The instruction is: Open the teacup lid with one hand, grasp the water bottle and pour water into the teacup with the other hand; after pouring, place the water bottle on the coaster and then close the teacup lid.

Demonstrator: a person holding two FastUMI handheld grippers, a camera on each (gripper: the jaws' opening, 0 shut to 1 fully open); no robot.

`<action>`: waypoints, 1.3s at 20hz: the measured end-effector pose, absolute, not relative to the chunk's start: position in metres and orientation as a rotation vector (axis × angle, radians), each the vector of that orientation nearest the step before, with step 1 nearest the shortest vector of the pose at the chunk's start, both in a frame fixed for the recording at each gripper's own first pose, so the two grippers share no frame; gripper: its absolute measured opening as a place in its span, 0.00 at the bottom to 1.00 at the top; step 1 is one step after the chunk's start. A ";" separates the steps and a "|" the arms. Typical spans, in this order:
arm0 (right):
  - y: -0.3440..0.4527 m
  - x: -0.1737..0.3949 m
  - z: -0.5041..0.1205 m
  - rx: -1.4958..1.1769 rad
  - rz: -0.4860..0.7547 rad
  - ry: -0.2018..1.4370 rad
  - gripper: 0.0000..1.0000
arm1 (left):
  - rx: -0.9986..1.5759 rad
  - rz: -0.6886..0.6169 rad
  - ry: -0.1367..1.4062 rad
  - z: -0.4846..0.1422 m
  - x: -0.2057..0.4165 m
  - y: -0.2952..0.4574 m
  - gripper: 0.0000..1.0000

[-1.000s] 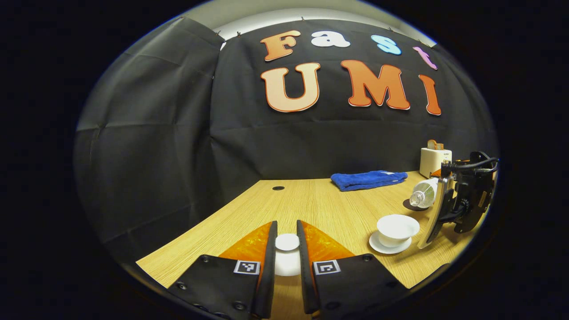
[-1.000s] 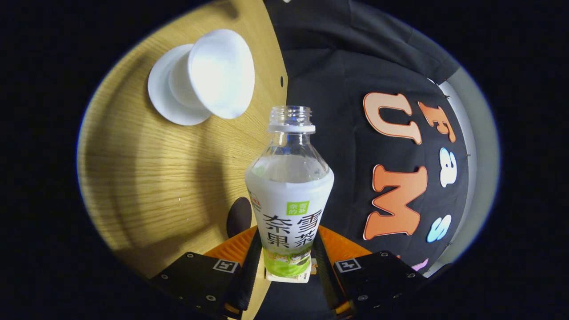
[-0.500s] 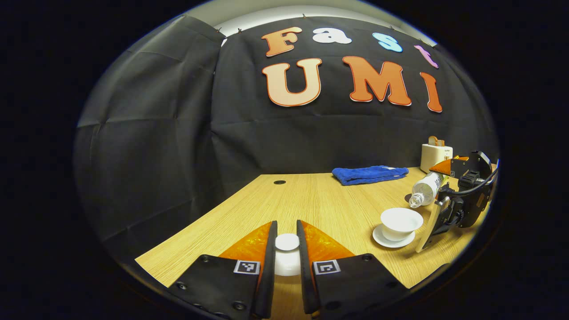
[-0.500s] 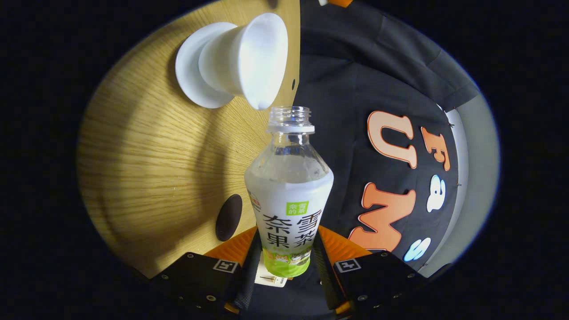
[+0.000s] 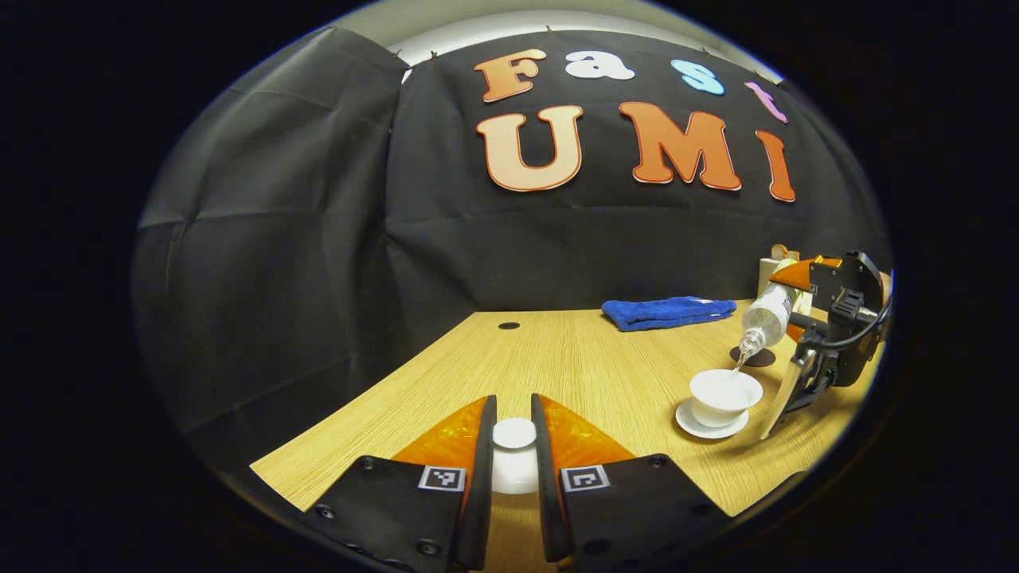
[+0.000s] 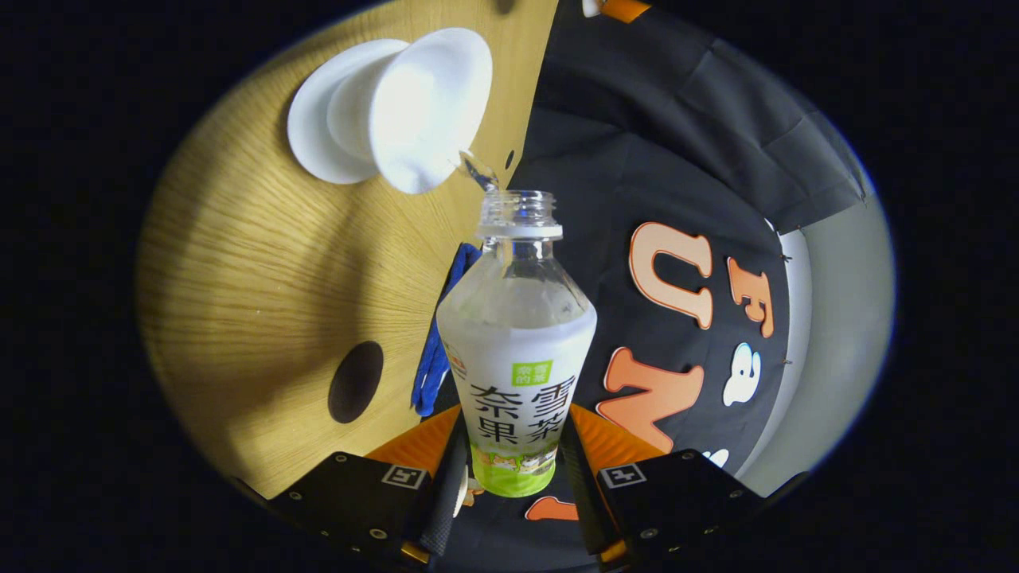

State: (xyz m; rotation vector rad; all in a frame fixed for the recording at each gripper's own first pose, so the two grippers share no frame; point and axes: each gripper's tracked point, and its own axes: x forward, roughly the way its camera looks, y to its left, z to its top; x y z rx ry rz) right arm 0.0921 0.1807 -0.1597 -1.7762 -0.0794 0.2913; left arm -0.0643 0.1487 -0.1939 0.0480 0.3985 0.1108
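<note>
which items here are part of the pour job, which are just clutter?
In the job:
teacup on its saucer
teacup lid, held in the left gripper
water bottle, tipped over the cup in the right gripper
coaster

Lying about:
blue towel
toaster

A white teacup (image 5: 725, 390) on a white saucer (image 5: 711, 422) is seen on a light wood-grain table (image 5: 581, 366). A white lid (image 5: 514, 434) is seen. The clear water bottle (image 6: 516, 342) is wrapped in a white and green label. A blue towel (image 5: 667, 311), a dark brown coaster (image 6: 355, 382) and a cream toaster (image 5: 769, 270) are seen.
</note>
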 end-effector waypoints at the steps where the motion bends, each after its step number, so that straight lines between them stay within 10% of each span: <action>1: 0.182 0.093 -0.155 -1.783 0.292 -0.097 0.64 | 0.049 0.112 0.397 -0.192 -0.064 0.150 0.30; 26: 0.212 0.092 -0.092 -2.010 0.288 -0.399 0.64 | 0.044 0.112 0.385 -0.181 -0.071 0.150 0.30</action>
